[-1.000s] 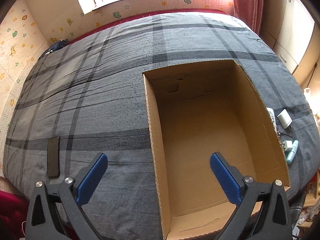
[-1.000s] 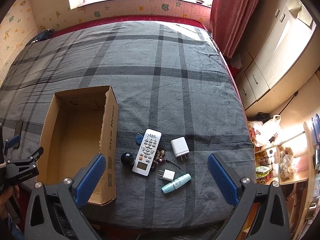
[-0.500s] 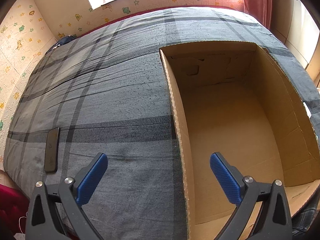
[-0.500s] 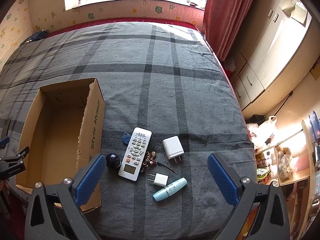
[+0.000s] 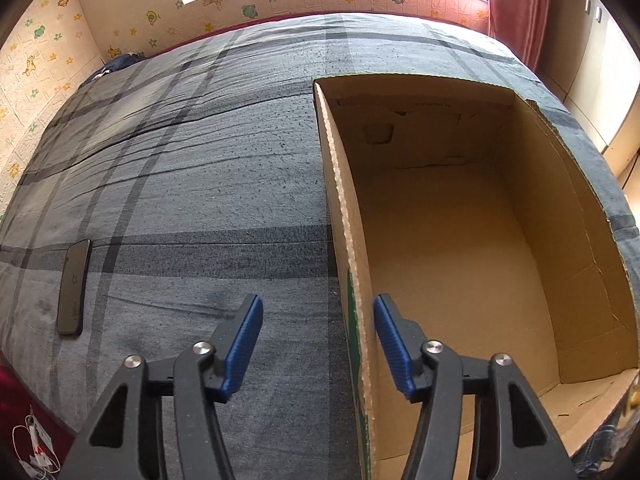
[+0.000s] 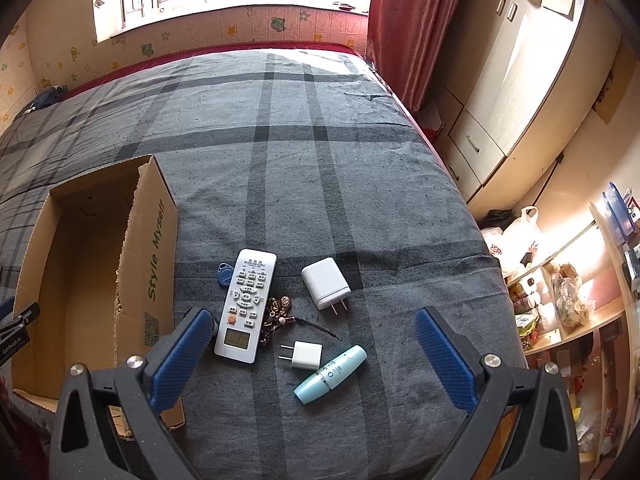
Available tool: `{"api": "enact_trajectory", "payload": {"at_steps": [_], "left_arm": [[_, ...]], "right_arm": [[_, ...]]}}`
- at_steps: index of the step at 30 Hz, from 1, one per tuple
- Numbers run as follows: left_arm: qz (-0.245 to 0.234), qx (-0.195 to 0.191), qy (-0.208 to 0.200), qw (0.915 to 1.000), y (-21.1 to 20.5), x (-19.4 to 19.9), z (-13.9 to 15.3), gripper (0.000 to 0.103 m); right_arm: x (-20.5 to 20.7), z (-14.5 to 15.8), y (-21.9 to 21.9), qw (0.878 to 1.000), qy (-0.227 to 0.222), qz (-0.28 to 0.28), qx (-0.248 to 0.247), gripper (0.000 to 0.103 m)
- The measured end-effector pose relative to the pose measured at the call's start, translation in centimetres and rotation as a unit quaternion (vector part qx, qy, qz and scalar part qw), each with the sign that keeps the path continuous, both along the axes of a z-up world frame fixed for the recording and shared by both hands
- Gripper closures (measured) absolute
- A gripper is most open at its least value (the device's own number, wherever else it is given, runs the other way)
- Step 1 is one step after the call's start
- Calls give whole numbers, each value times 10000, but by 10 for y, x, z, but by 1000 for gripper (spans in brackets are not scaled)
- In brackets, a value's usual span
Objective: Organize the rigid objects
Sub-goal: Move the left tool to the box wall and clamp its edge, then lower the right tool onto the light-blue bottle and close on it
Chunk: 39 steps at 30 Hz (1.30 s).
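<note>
Left tool [image 5: 318,344] closing astride open brown cardboard box [image 5: 348,240] wall — pads not touching, right tool [image 6: 312,356] wide open, empty, over white rectangular remote control [image 6: 246,306] on grey plaid bed [image 6: 320,160].

Both views are looking steeply down from just behind each gripper's blue fingers, toward the window wall at the far end of the bed [image 5: 200,168].

The left wrist camera is sitting close over the near-left wall of the cardboard box [image 5: 448,240] — the wall is running up the middle of its picture, with the box's inside filling the right half and the grey checked cover the left, where a dark phone [image 5: 73,288] is lying.

The right wrist camera is looking from farther right, taking in the white remote [image 6: 246,306], the cupboards and the shelves.

Both are sharing the box [image 6: 80,264], the cover and the window wall — the right view is also catching the left gripper [image 6: 16,330] at its left edge.
</note>
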<state>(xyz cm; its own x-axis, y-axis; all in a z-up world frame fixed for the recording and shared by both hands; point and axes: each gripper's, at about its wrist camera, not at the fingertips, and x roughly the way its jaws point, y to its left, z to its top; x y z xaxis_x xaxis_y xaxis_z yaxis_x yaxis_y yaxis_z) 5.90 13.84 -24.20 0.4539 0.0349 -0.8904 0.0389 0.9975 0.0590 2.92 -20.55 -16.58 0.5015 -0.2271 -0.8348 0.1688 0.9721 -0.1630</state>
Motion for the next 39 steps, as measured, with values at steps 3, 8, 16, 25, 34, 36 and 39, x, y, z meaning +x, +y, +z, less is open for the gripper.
{"api": "enact_trajectory", "payload": {"at_steps": [3, 8, 16, 25, 34, 36, 39], "left_arm": [[-155, -147, 16, 9998, -9, 0, -1, 74], [-97, -31, 76, 9999, -19, 2, -5, 87], [-6, -109, 189, 9998, -18, 3, -9, 88], [53, -127, 228, 9996, -16, 0, -16, 88], [67, -122, 193, 9997, -17, -2, -16, 88], [78, -139, 184, 9997, -16, -2, -16, 88], [90, -142, 177, 9997, -16, -2, -16, 88]], "right_arm": [[-2, -4, 0, 10000, 7, -10, -21, 0], [-4, -8, 1, 9999, -13, -38, -93, 0], [-4, -6, -4, 9998, -94, -37, -183, 0], [-1, -18, -16, 10000, 53, 0, 32, 0], [-4, -49, -34, 9988, 381, -111, 280, 0], [-5, -59, -38, 9983, 477, -161, 296, 0], [-5, -75, -42, 9972, 642, -196, 339, 0]]}}
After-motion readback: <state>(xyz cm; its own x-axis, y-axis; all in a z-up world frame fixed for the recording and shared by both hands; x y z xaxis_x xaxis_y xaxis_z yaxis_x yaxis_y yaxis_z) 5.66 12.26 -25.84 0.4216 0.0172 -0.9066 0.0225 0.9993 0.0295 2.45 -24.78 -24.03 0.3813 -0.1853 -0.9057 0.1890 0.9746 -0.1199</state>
